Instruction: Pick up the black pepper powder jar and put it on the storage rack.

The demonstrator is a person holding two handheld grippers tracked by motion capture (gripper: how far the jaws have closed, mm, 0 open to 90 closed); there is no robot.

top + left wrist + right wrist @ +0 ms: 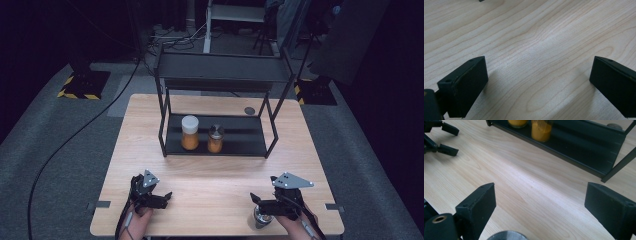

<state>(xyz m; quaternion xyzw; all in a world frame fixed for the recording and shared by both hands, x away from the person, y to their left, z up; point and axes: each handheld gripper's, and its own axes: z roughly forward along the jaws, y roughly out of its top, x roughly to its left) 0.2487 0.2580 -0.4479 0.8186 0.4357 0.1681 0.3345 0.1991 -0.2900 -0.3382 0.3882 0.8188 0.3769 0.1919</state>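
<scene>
Jar (261, 217) with metal lid sits at the bench's (210, 200) near edge, right under the right tongs (264, 199), whose jaws stand wide, nothing between the pads. Left tongs (161, 196) idle, also wide and empty. For a clean grab: drop straight down, centre jaws on the body below the lid, squeeze evenly. Then to the rack shelf (240, 142) beside the two orange jars (190, 132).
</scene>
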